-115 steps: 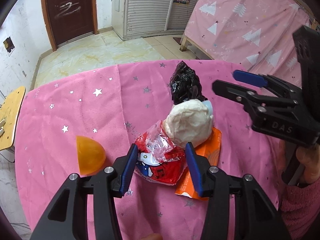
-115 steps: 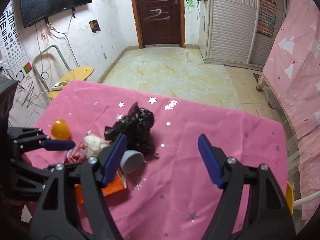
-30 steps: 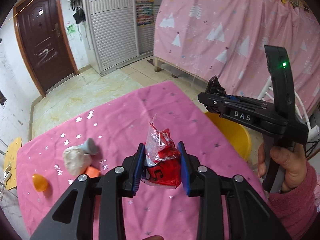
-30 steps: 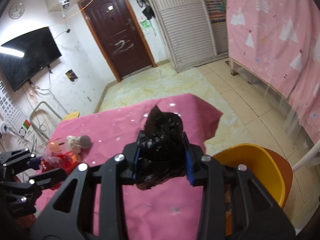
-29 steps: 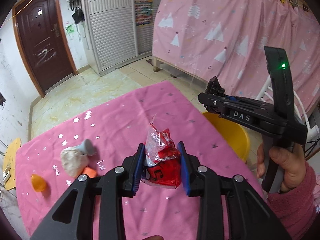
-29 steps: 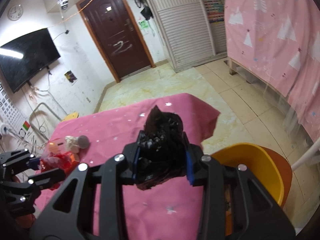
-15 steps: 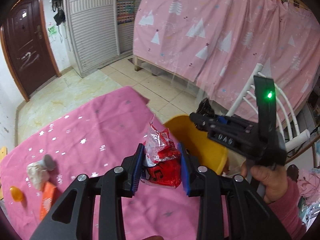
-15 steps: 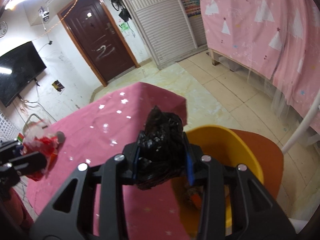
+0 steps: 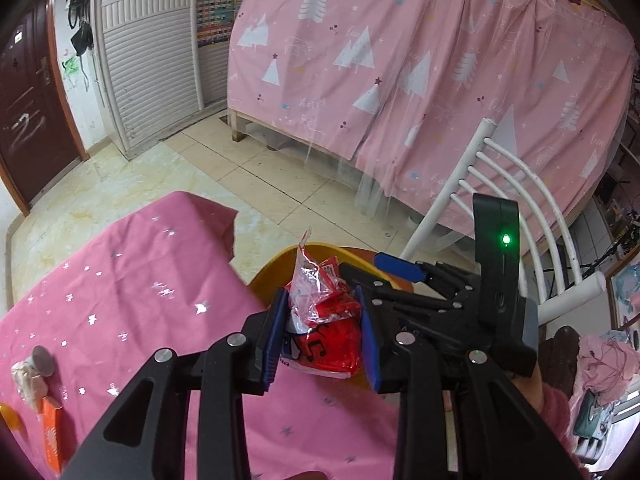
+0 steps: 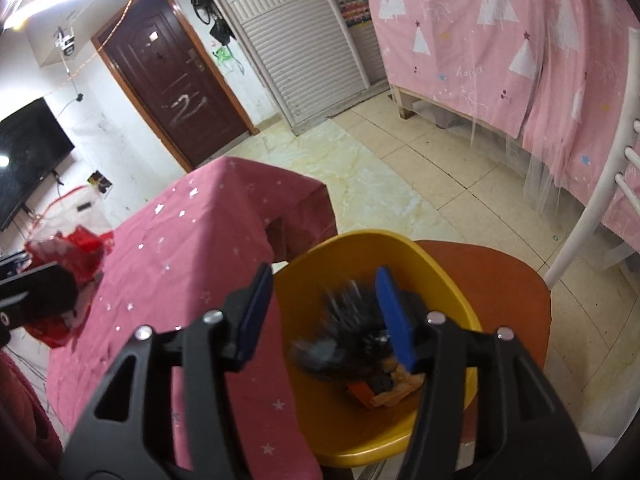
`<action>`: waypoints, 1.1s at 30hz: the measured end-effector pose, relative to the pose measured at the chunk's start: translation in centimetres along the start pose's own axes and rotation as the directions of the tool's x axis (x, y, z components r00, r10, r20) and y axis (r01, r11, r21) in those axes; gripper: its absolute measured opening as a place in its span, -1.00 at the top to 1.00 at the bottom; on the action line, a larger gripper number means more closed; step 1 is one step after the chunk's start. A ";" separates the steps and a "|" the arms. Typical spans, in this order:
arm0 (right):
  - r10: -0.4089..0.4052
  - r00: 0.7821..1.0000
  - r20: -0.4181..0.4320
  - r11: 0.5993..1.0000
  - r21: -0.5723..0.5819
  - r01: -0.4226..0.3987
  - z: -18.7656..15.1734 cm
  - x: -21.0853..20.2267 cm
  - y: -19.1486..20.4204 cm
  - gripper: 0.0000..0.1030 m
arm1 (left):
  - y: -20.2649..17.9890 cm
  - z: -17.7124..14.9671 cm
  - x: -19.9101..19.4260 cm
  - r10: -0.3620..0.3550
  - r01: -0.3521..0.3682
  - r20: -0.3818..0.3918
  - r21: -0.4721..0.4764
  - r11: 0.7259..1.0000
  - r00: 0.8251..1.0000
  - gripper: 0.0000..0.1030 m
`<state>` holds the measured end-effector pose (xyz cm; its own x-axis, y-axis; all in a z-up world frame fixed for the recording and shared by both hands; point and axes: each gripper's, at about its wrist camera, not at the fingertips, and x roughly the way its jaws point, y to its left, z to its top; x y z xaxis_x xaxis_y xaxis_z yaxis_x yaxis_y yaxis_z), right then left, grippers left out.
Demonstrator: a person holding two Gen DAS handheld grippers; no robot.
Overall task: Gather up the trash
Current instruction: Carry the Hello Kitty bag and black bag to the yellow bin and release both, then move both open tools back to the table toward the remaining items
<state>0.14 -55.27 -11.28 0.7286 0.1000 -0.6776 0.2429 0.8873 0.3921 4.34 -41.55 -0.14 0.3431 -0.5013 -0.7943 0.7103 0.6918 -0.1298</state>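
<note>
Bin (image 10: 440,276) right of table (image 10: 192,248) (on chair (image 10: 516,292))

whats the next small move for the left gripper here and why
Probably carry the left gripper forward over the yellow bin and open it. It is shut on the red wrapper, which sits near the bin's rim, not above the inside. The right gripper is open above the bin, and the black bag is blurred inside it.

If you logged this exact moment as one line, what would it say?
left gripper: shut on red wrapper | right gripper: open above yellow bin | black bag: blurred, in bin
</note>
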 end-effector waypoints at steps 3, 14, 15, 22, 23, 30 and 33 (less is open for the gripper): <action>-0.002 1.000 0.010 1.000 0.023 0.001 0.0 -0.3 -0.8 0.00 | -0.4 0.5 0.4 -0.044 0.044 0.004 -0.012 0.999 0.999 0.33; -0.005 1.000 0.022 1.000 0.031 0.004 0.2 -0.7 -1.5 -0.01 | 0.2 0.6 0.7 -0.074 0.074 0.006 -0.057 0.996 0.997 0.12; -0.004 1.000 0.023 1.000 0.026 0.003 0.2 -0.8 -1.2 -0.01 | 0.3 0.6 0.5 -0.072 0.073 0.007 -0.058 0.996 0.997 0.11; 0.010 0.999 0.034 1.000 -0.014 -0.009 1.0 -1.4 1.2 -0.01 | 2.2 -0.4 -1.5 -0.059 0.061 0.028 -0.083 0.995 0.998 0.11; 0.013 0.999 0.035 1.000 -0.024 -0.012 1.1 -1.4 1.8 -0.01 | 2.6 -0.4 -1.7 -0.054 0.057 0.032 -0.089 0.994 0.998 0.11; 0.049 0.998 0.028 0.995 -0.091 -0.046 1.5 -0.8 6.2 -0.18 | 6.7 -1.6 -4.3 -0.002 0.011 0.059 -0.157 0.988 0.998 0.09; 0.067 0.998 0.014 0.989 -0.130 -0.065 1.4 -0.3 8.5 -0.18 | 8.6 -2.3 -5.7 0.038 -0.024 0.076 -0.180 0.983 0.996 0.08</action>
<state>2.85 -48.43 -6.84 0.7522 0.1530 -0.6409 0.1101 0.9298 0.3511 7.09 -31.49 1.90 0.4158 -0.5128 -0.7511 0.5800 0.7857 -0.2153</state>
